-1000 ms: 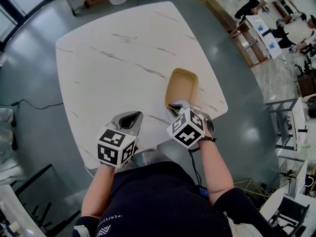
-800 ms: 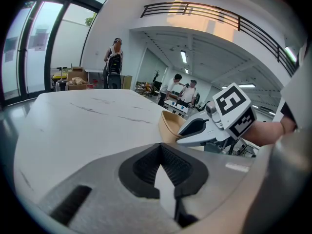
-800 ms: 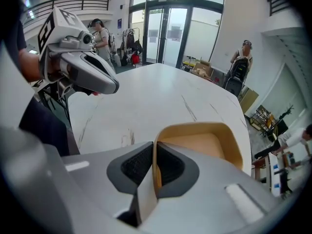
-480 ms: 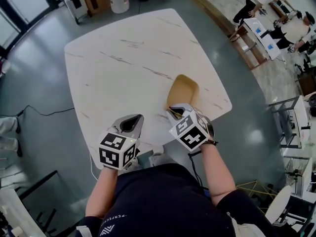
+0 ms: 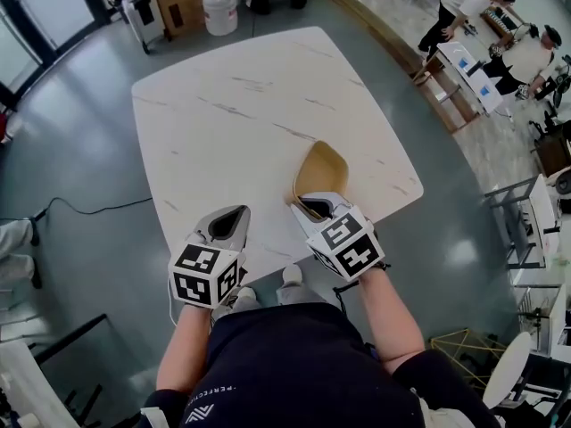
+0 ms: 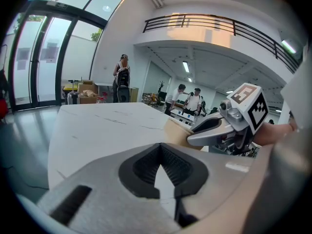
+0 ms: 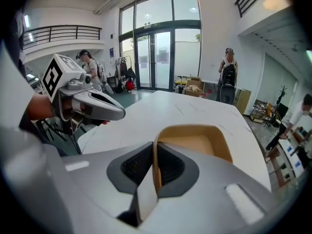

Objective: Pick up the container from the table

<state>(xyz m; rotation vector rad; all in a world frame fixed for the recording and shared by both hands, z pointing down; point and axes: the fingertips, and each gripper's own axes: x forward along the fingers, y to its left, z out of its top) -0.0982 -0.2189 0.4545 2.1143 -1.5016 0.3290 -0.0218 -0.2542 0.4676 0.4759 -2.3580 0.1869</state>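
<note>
A: Right gripper (image 7: pixel 155 154): what sits between the jaws?
B: The near wall of the tan container (image 7: pixel 195 141), pinched edge-on. The jaws are narrow and closed on it.
A: Position of the container?
B: Tilted, over the near right part of the white marbled table (image 5: pixel 241 123), hollow side facing up. Whether its far end touches the tabletop cannot be told.
A: Left gripper (image 6: pixel 161 152)?
B: Jaws together, nothing between them. It hangs beside the right gripper at the table's near edge, apart from the container.
</note>
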